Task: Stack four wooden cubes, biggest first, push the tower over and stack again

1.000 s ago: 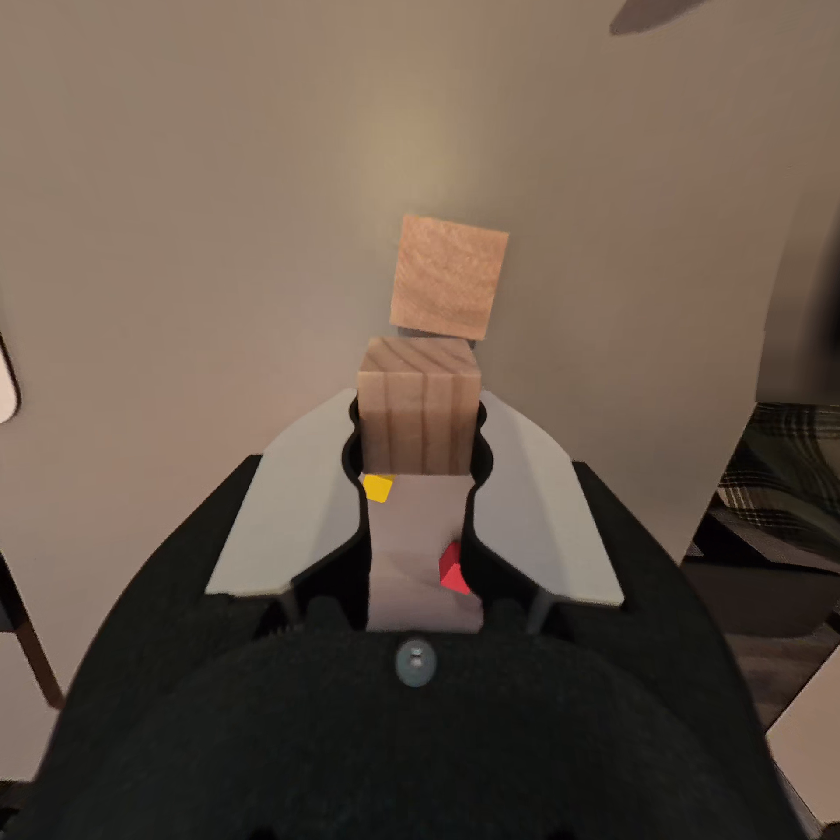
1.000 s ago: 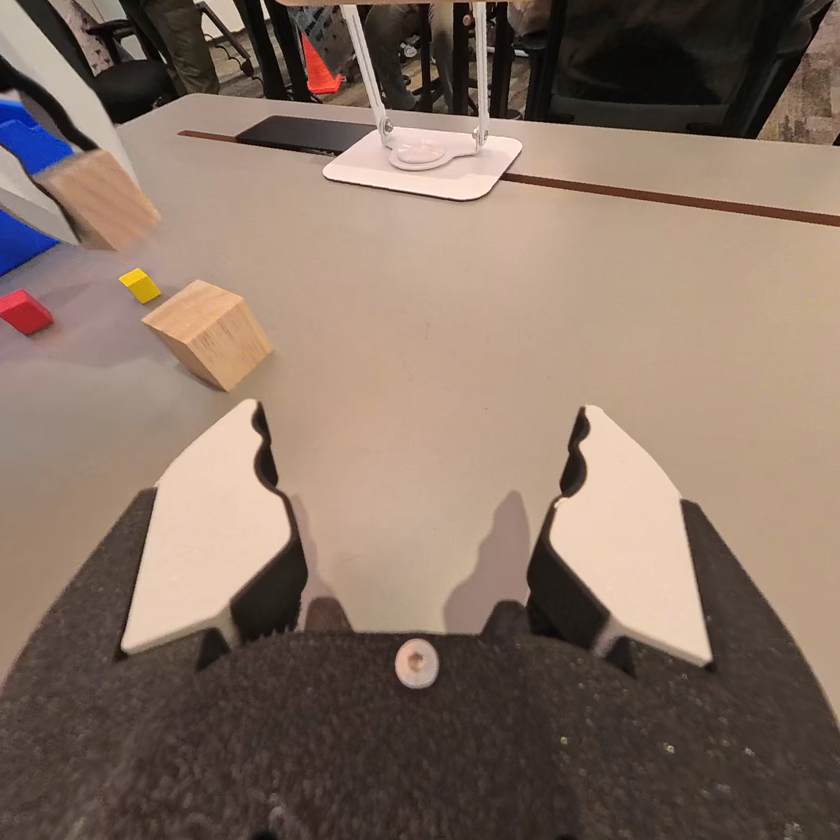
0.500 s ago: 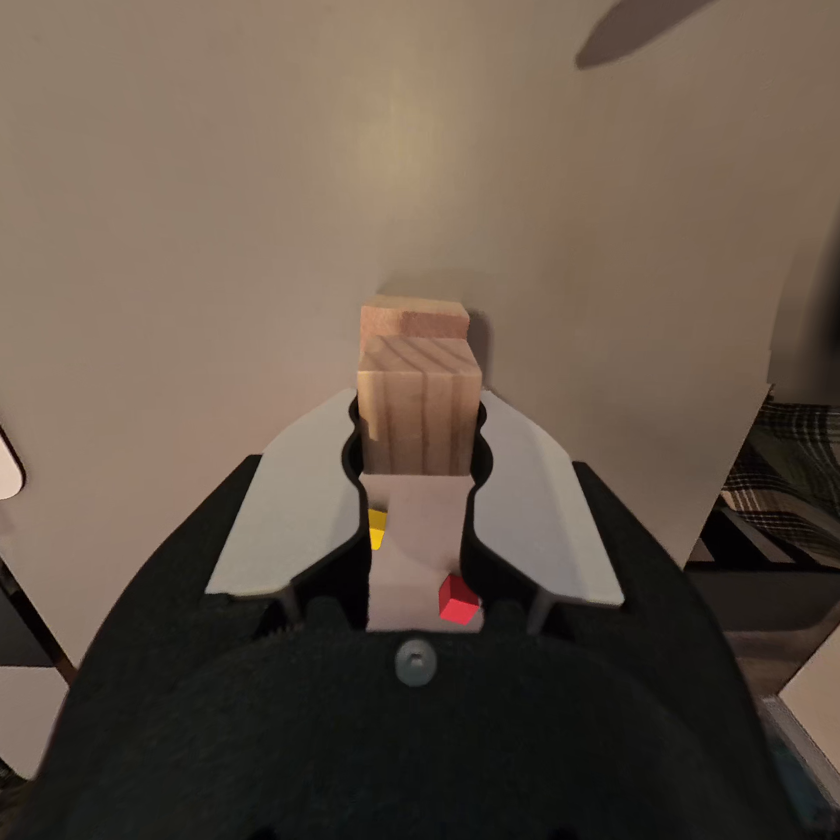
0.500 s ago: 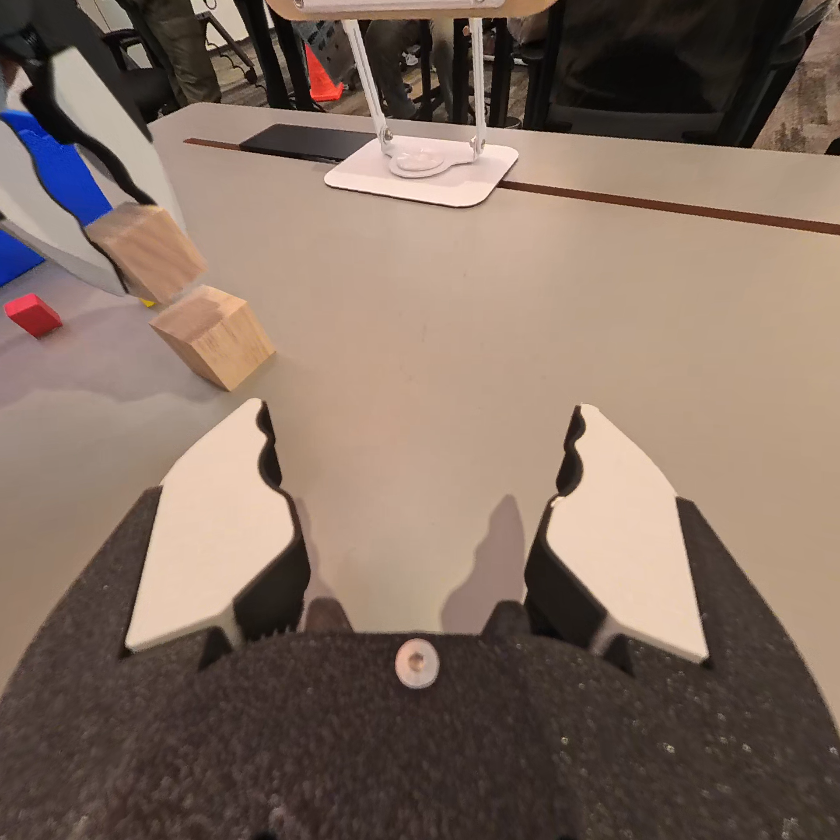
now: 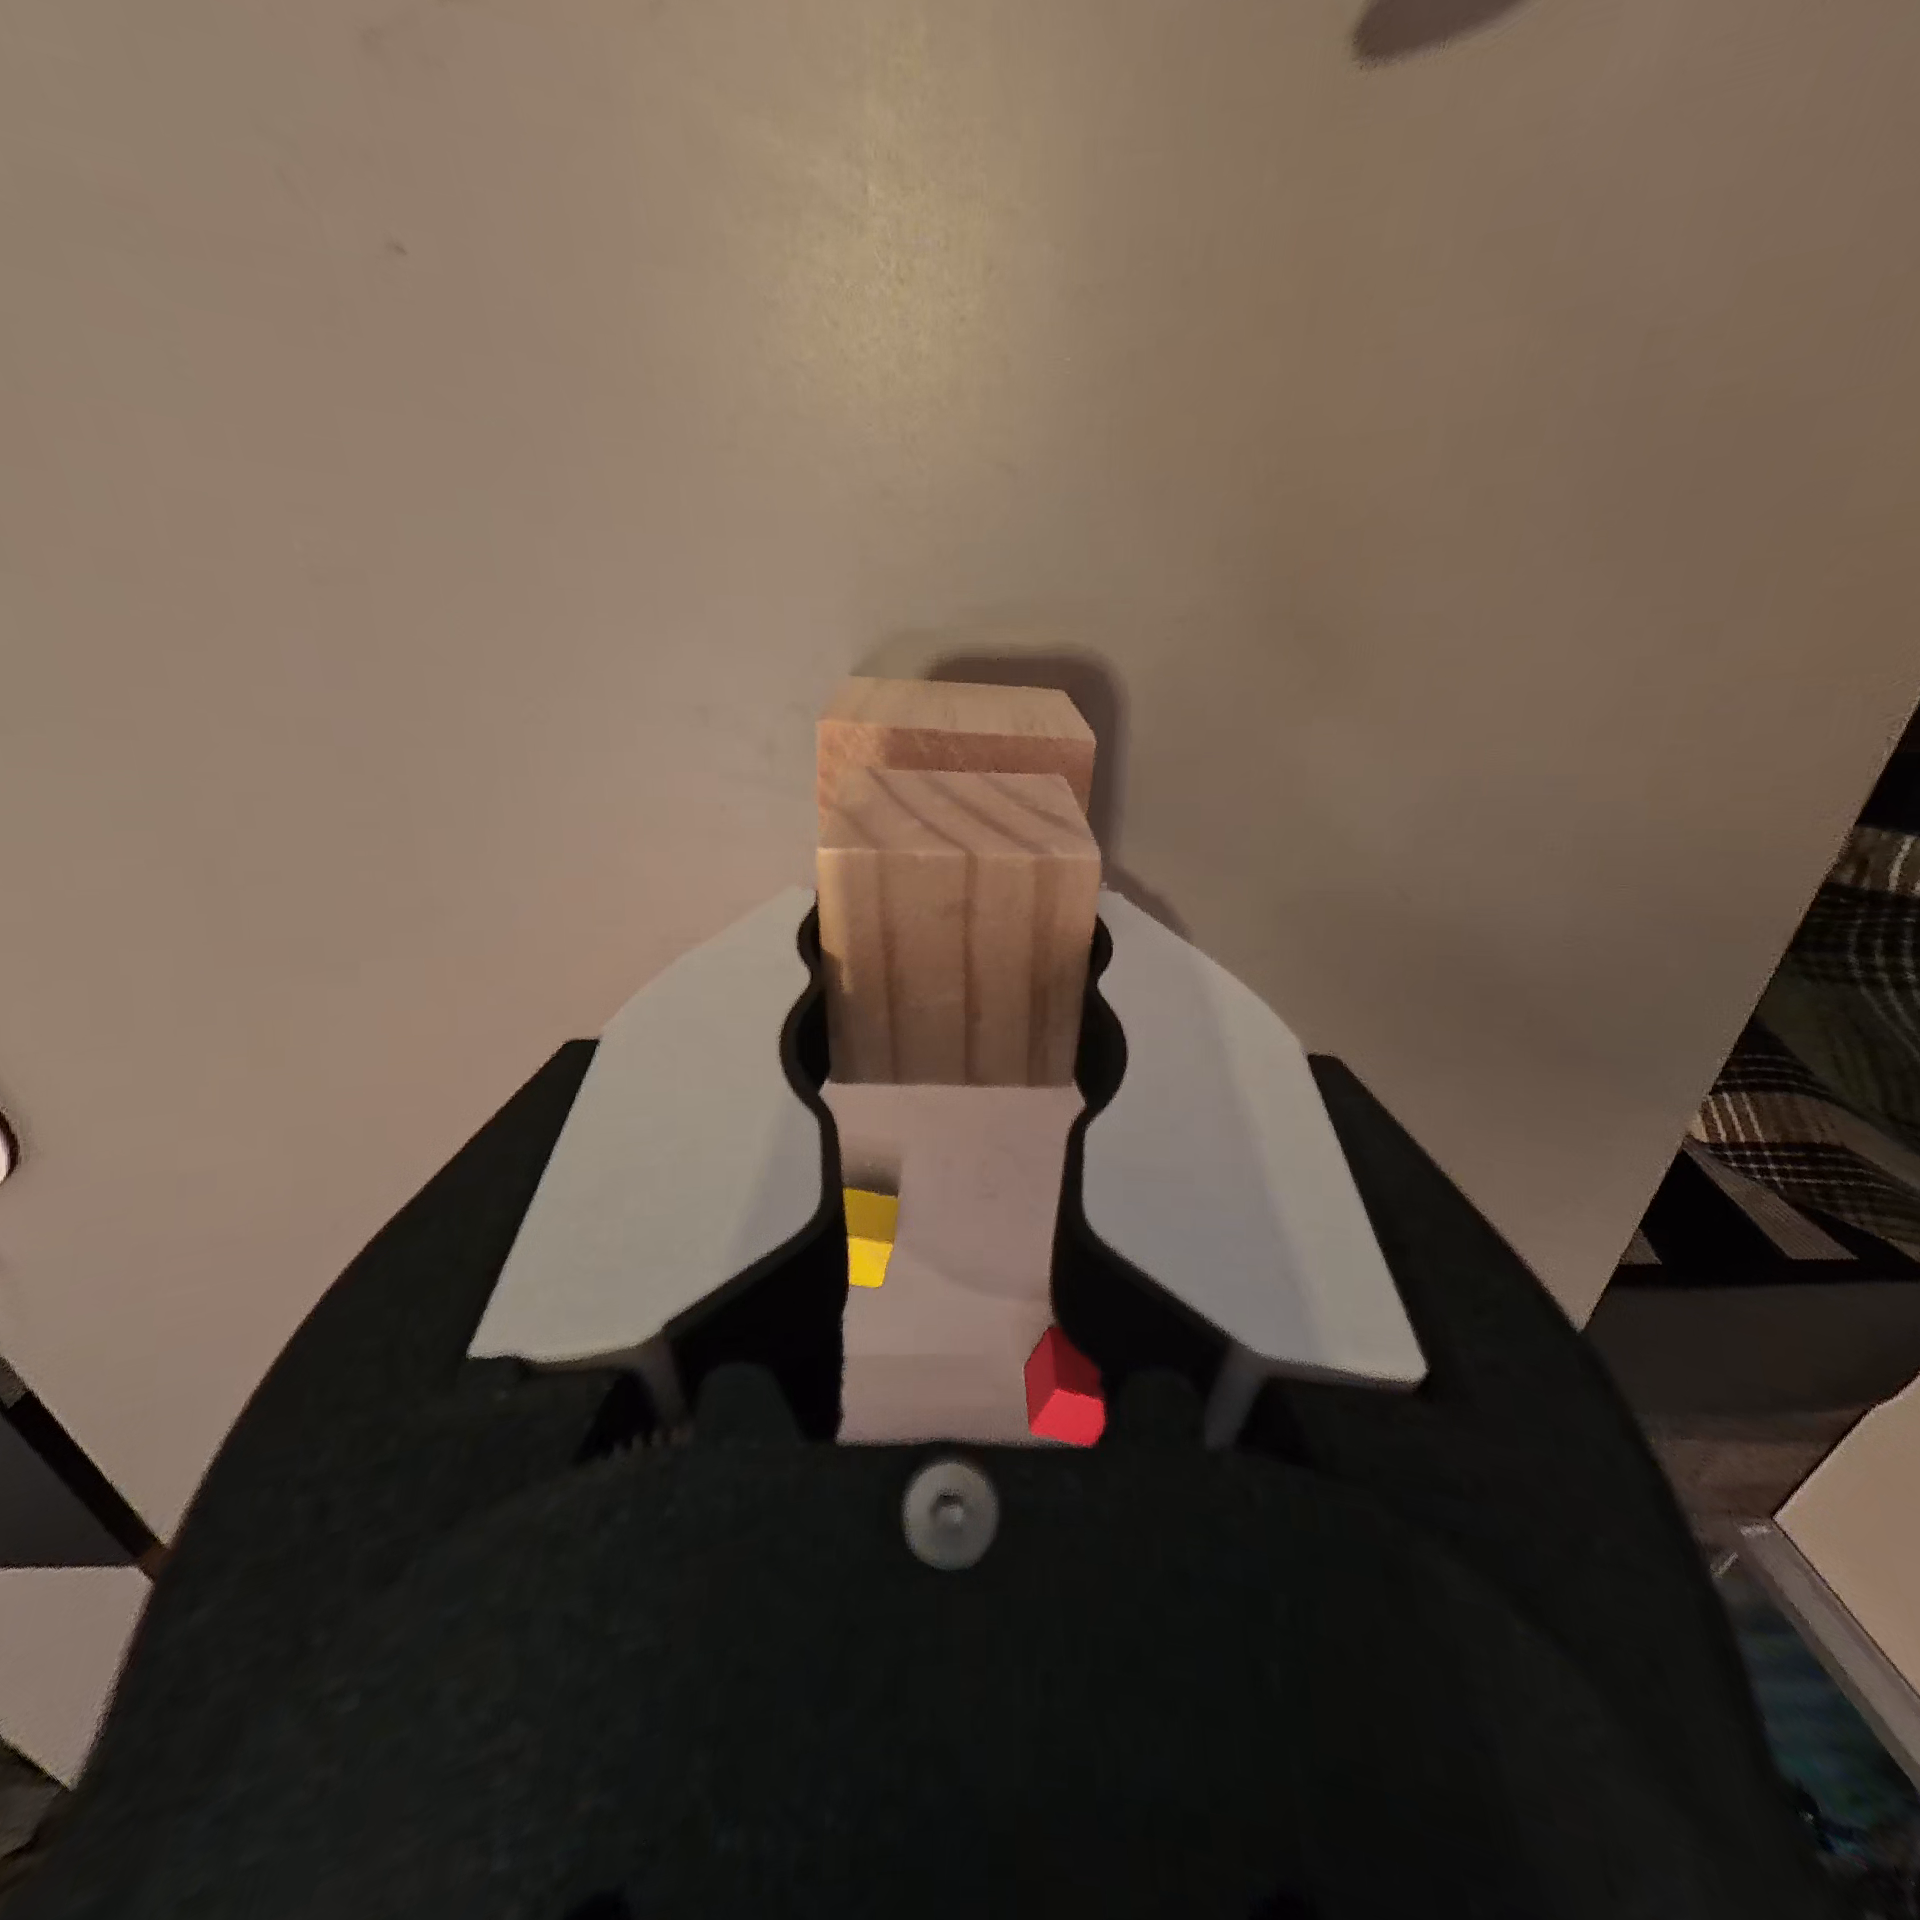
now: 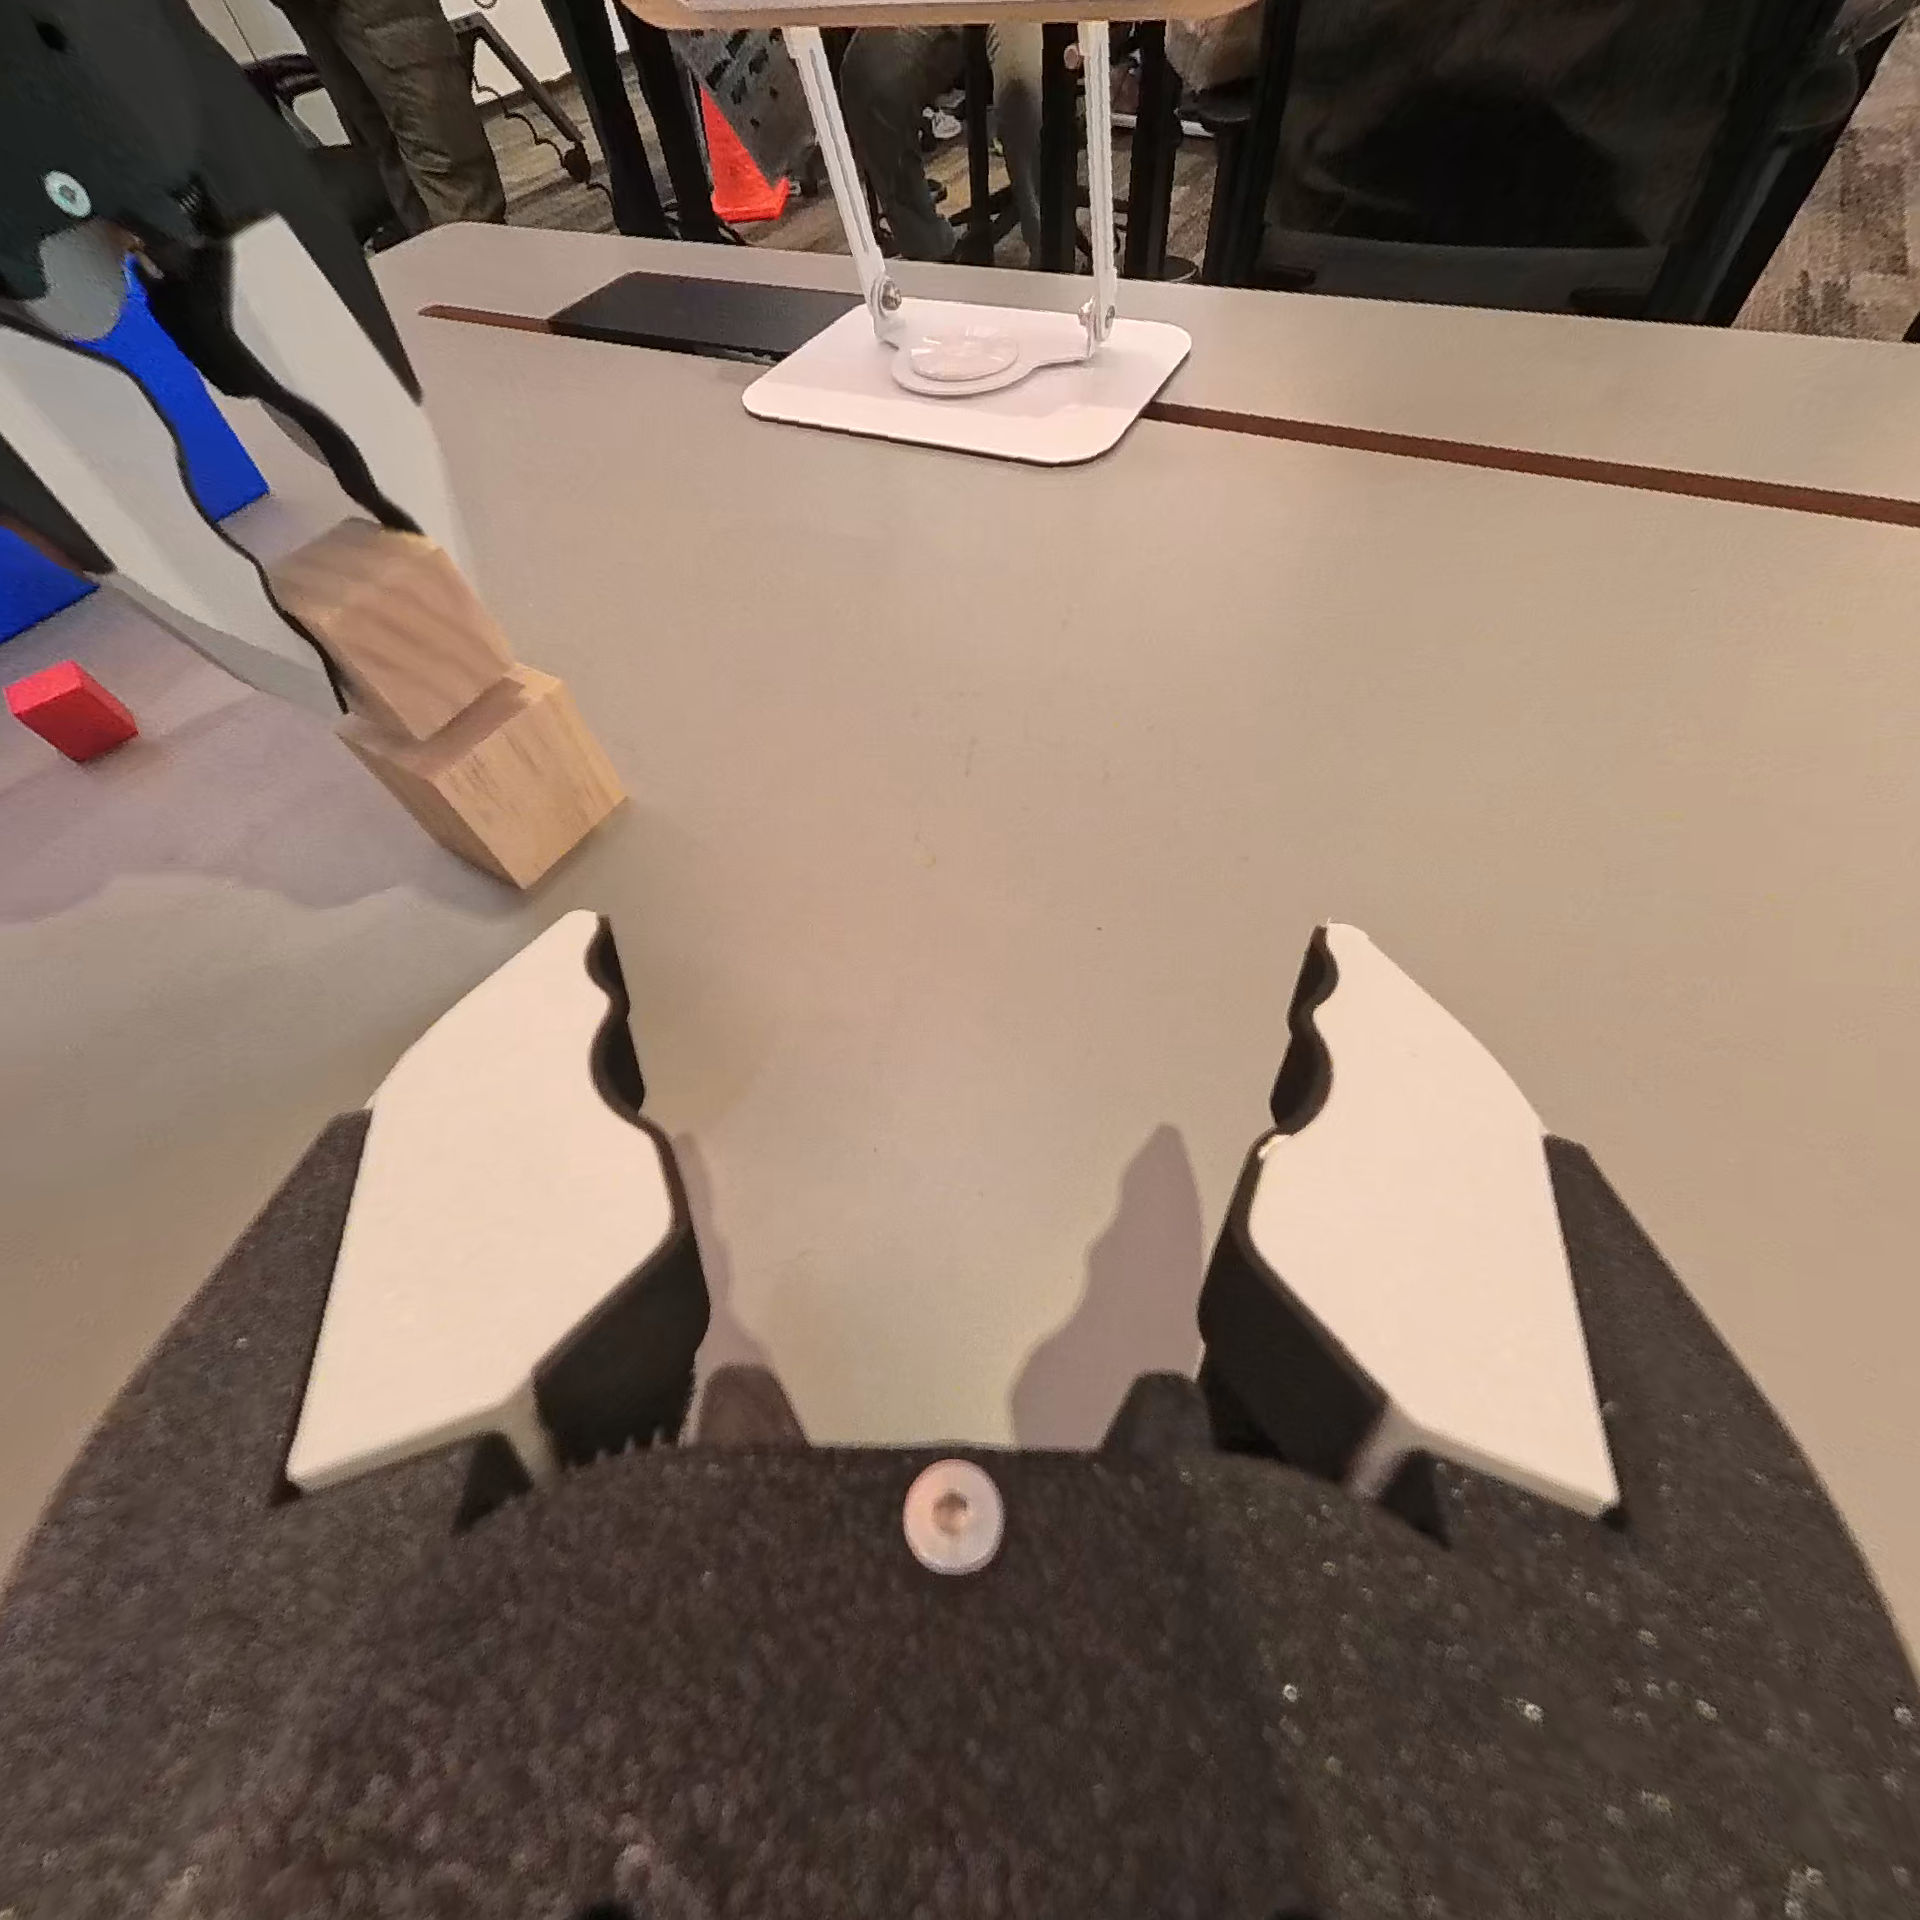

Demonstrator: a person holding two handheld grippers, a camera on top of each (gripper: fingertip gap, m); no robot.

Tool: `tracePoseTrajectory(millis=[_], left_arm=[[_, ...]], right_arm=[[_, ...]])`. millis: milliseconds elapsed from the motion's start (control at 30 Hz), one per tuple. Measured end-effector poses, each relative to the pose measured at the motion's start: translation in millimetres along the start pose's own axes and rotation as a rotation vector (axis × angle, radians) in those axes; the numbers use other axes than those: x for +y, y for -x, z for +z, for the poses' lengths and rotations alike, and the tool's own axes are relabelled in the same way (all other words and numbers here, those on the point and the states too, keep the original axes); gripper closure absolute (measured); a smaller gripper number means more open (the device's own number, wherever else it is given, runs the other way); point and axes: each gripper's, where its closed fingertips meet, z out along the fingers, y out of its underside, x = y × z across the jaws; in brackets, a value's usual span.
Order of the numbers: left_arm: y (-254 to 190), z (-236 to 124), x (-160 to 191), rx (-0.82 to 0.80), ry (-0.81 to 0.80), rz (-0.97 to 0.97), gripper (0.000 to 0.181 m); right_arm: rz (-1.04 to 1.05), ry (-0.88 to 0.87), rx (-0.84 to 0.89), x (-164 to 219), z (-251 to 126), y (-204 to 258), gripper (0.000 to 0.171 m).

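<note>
My left gripper (image 5: 956, 935) is shut on a pale wooden cube (image 5: 956, 945) and holds it on top of a bigger wooden cube (image 5: 966, 743) that stands on the table. In the right wrist view the left gripper (image 6: 343, 623) shows at the far left with the held cube (image 6: 400, 639) resting on the bigger cube (image 6: 509, 784). A small yellow cube (image 5: 871, 1236) and a small red cube (image 5: 1062, 1387) lie on the table beneath the left gripper; the red cube (image 6: 71, 710) also shows at the left. My right gripper (image 6: 961, 997) is open and empty over bare table.
A white stand base (image 6: 966, 390) and a black flat panel (image 6: 707, 312) sit at the table's far edge. A blue block (image 6: 177, 416) stands behind the left gripper. An orange cone (image 6: 740, 156) and people's legs are beyond the table.
My left gripper has moved over the bigger cube and lowered the held cube onto it. My right gripper stays open and has barely moved.
</note>
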Motion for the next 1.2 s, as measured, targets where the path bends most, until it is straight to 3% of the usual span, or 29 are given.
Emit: tracePoseTrajectory(millis=[533, 800, 967, 1200], left_arm=[[0.1, 7.6, 0.0, 0.02, 0.0, 0.016, 0.136], [9.7, -5.4, 4.2, -0.029, -0.075, -0.028, 0.106], [30.8, -29.5, 42.7, -0.134, -0.153, -0.152, 0.097], [48.4, -26.8, 114.8, -0.214, -0.234, -0.458, 0.109]], right_arm=[[0.007, 0.008, -0.008, 2.9, 2.0, -0.2, 0.052], [0.004, 0.008, -0.007, 3.1, 1.5, -0.8, 0.051], [0.002, 0.008, -0.01, 2.6, 1.7, 0.7, 0.051], [-0.001, 0.015, -0.014, 3.2, 3.0, 3.5, 0.051]])
